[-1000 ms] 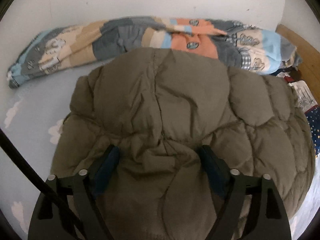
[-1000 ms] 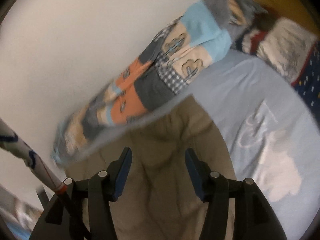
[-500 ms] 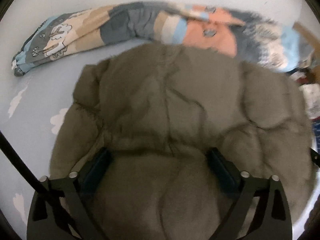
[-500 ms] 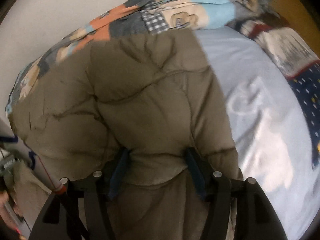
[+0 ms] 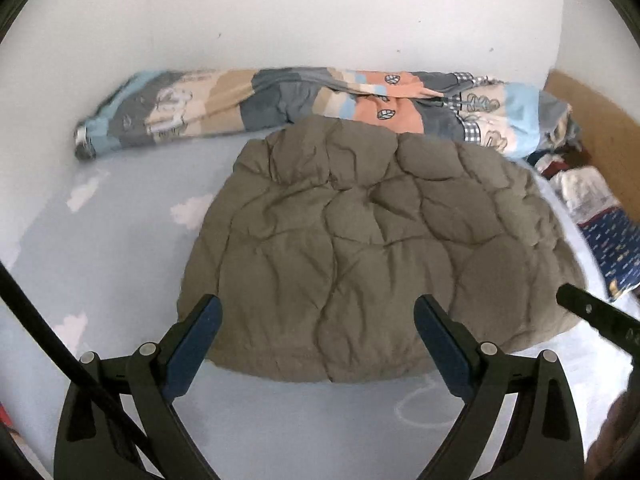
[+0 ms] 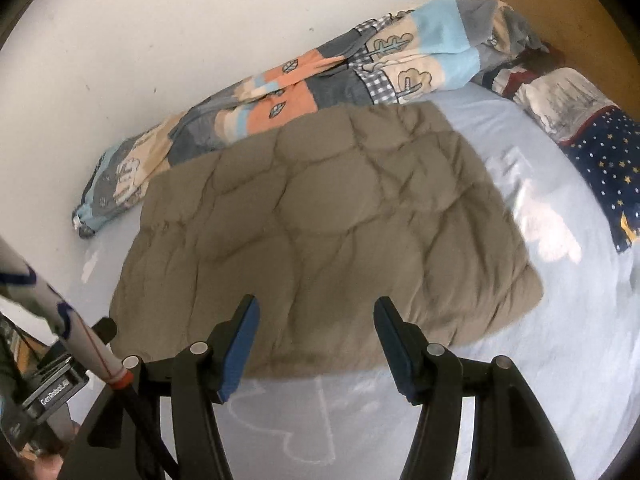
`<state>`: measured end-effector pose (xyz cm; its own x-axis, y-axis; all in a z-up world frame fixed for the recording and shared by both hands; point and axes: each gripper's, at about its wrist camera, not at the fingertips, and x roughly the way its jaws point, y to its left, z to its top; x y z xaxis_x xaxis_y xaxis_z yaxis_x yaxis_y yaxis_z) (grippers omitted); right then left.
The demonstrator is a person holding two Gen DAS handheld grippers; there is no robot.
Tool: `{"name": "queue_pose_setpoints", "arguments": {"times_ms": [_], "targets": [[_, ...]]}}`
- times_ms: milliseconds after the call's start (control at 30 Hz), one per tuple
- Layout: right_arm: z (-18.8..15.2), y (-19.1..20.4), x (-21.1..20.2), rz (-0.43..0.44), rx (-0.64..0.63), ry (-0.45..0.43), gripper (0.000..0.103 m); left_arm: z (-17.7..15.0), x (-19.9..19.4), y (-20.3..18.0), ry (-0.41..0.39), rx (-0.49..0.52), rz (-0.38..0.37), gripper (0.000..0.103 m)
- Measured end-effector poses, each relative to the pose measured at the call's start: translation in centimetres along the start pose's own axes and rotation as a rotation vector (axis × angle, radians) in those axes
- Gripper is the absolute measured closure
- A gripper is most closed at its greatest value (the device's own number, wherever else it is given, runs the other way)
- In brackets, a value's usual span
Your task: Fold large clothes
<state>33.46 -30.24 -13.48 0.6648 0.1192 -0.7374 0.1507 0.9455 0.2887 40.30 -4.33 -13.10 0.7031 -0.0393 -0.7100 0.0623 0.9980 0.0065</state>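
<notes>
Fingers of our left gripper (image 5: 316, 336) stand wide apart, empty; those of our right gripper (image 6: 316, 340) are parted too, gripping nothing. Both hang above the near hem of one olive quilted puffer jacket (image 5: 372, 248), folded into a rough rectangle on the bed (image 5: 100, 248). Its long axis runs from us toward the wall (image 5: 320, 12); the far edge touches one rolled patchwork quilt (image 5: 280, 100) lying crosswise. Jacket fabric is puffy, with curved stitch lines. Bedsheet is pale blue with white cloud prints. Two pillows (image 6: 592, 120) lie at right.
</notes>
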Motion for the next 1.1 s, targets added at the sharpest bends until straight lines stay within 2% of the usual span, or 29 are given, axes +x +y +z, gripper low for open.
{"name": "queue_pose_setpoints", "arguments": {"times_ms": [100, 200, 300, 433, 567, 700, 733, 833, 900, 1000, 1100], "targets": [[-1.2, 0.8, 1.9, -0.025, -0.054, 0.015, 0.038, -0.6, 1.6, 0.0, 0.01, -0.012, -0.014, 0.007], [-0.8, 0.2, 3.7, -0.076, -0.087, 0.0, 0.038, -1.0, 4.4, -0.6, 0.053, 0.004, 0.004, 0.007], [0.3, -0.4, 5.3, -0.07, -0.077, -0.008, 0.036, -1.1, 6.0, -0.9, 0.084, 0.011, 0.014, 0.007], [0.5, -0.4, 8.7, -0.098, -0.111, 0.069, 0.03, -1.2, 8.0, -1.3, 0.15, 0.006, 0.041, 0.005], [0.4, -0.5, 10.2, -0.115, -0.141, 0.107, 0.03, -1.4, 8.8, -2.0, 0.157, 0.034, 0.067, 0.003], [0.4, -0.7, 10.2, -0.109, -0.145, 0.116, 0.029, -1.1, 7.4, -1.8, 0.109, 0.017, 0.053, 0.004], [0.6, -0.7, 9.8, -0.103, -0.136, 0.114, 0.03, -0.7, 6.3, -1.9, 0.064, 0.018, 0.039, 0.004], [2.0, -1.5, 6.8, -0.033, -0.078, 0.032, 0.03, 0.0, 4.1, -1.9, -0.053, 0.038, 0.068, 0.004], [3.0, -2.6, 5.1, -0.063, -0.056, -0.023, 0.031, 0.3, 3.7, -1.5, -0.078, 0.036, 0.086, 0.004], [3.6, -5.7, 4.6, -0.168, -0.016, -0.046, 0.03, 0.3, 5.4, 0.1, -0.016, -0.011, 0.119, 0.004], [3.7, -9.1, 5.5, -0.236, 0.078, 0.006, 0.03, 0.0, 7.4, 2.0, 0.081, -0.098, 0.089, 0.004]]}}
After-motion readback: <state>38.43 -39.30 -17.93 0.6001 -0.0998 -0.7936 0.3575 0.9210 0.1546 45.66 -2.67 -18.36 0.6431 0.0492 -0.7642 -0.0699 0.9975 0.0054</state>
